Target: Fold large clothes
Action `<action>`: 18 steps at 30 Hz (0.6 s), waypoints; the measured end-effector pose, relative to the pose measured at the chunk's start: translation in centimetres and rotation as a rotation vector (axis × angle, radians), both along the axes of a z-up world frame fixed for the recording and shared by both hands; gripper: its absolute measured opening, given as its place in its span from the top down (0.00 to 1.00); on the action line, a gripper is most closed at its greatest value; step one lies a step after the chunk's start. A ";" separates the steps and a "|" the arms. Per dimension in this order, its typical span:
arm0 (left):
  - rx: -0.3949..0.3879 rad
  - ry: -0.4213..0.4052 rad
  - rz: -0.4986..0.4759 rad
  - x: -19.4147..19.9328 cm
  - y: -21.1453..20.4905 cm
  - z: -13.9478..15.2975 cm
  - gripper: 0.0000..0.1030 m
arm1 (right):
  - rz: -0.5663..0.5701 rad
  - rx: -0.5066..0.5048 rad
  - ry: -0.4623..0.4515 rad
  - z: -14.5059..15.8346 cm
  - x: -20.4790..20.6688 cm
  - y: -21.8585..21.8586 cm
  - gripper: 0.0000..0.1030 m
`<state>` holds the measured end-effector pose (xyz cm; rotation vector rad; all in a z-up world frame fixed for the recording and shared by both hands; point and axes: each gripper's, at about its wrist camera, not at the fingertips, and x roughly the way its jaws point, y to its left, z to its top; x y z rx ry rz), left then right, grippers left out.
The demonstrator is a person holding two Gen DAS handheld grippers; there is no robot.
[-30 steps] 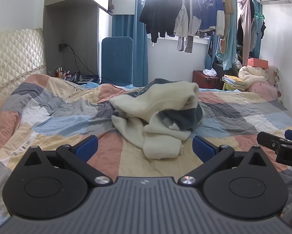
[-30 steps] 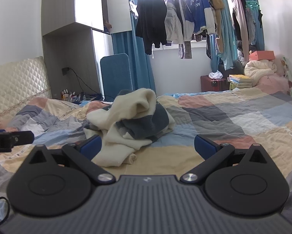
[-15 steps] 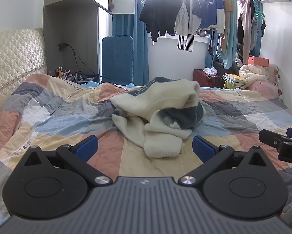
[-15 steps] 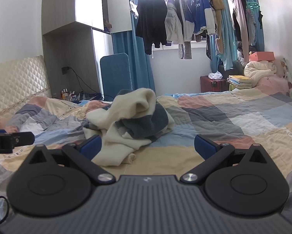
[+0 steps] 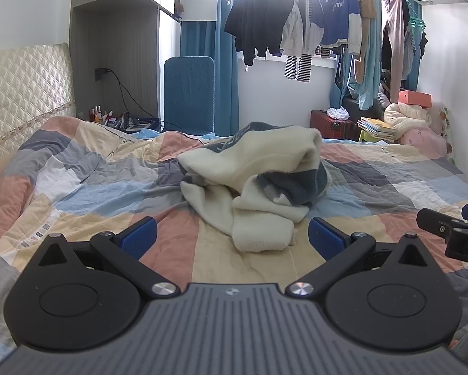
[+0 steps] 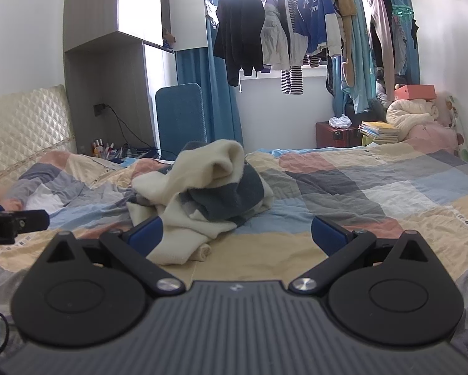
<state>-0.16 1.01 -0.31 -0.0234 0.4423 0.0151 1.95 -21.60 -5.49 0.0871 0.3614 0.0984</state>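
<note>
A cream and dark grey-blue fleece garment [image 5: 255,181] lies crumpled in a heap in the middle of the bed, also seen in the right wrist view as the same heap [image 6: 202,197]. My left gripper [image 5: 232,239] is open just short of the heap's near cream end, nothing between its blue pads. My right gripper [image 6: 237,234] is open too, its left pad [image 6: 148,232] beside the heap's near edge. The right gripper's tip shows at the left wrist view's right edge [image 5: 446,228]; the left gripper's tip shows at the right wrist view's left edge [image 6: 15,222].
The bed is covered by a checked quilt [image 5: 77,193] in peach, blue, grey and cream. A padded headboard [image 5: 21,93] is at the left. Beyond the bed are a blue chair [image 5: 188,90], hanging clothes [image 5: 296,25], a red box [image 5: 327,123] and piled bedding [image 5: 411,118].
Almost nothing: the left wrist view has crept slightly, so the garment sits a touch higher. Both grippers stay open and apart from the heap.
</note>
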 end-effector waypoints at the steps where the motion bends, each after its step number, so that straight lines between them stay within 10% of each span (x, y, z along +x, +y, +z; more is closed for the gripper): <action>1: -0.003 -0.003 0.002 0.0 0.0 -0.1 0.00 | 0.001 -0.002 0.002 0.1 0.1 0.0 0.00; 18: -0.002 0.004 -0.008 0.3 0.1 -0.5 0.00 | -0.002 -0.005 0.006 0.1 0.1 0.3 0.00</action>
